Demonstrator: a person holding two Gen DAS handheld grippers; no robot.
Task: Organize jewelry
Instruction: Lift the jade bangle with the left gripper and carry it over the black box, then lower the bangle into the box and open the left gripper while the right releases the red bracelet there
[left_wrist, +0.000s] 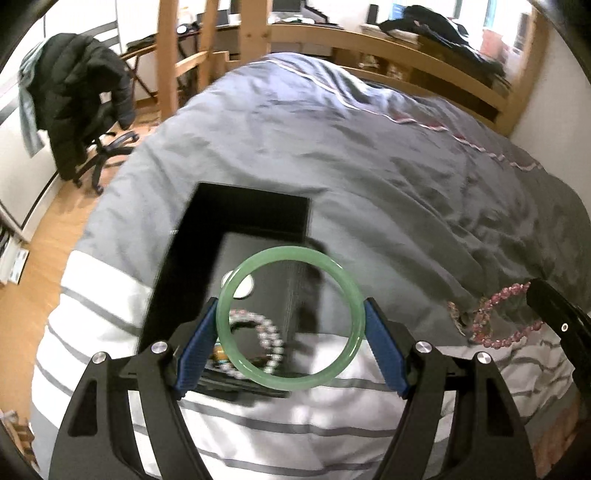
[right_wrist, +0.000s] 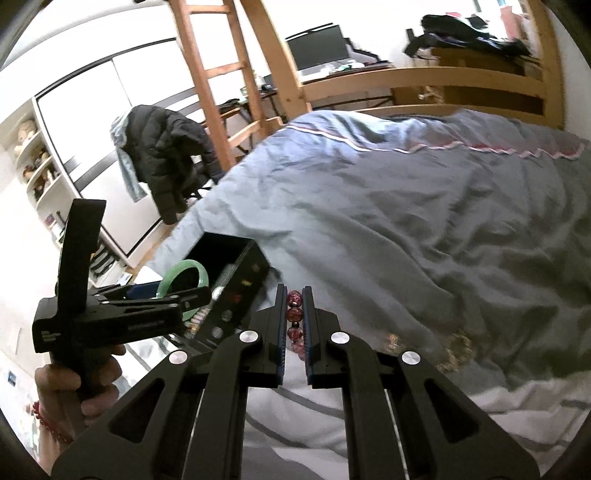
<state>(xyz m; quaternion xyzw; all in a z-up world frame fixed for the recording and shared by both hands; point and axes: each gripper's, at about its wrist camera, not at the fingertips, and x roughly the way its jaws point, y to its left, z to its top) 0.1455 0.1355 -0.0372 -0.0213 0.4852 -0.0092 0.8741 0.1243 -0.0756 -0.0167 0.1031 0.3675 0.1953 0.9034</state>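
**Both tongs holding bracelets above bed**

Left tongs (left_wrist: 290, 321) standing wide, gripping green bangle (left_wrist: 290, 317) over black jewelry box (left_wrist: 236, 236) just below them. Right tongs (right_wrist: 294, 321) nearly closed, pinching pink bead bracelet (right_wrist: 294, 315), box to their left on bed (right_wrist: 406, 221).

The grey duvet (left_wrist: 369, 147) lies wide and bare on the far side and to the right, open room for a gripper to pass. Near and left, the black jewelry box (left_wrist: 207, 258) sits on the bedding with its lid up, a wall on its far side; its open tray is already crowded with a pearl bracelet (left_wrist: 266, 332). The left gripper (left_wrist: 290, 319), spanning a green bangle (left_wrist: 291, 317), hangs over that tray. The right gripper (right_wrist: 295, 317), clamped on a pink bead bracelet (right_wrist: 294, 314), stands just right of the box. A wooden bed rail (left_wrist: 406, 48) bounds the far edge
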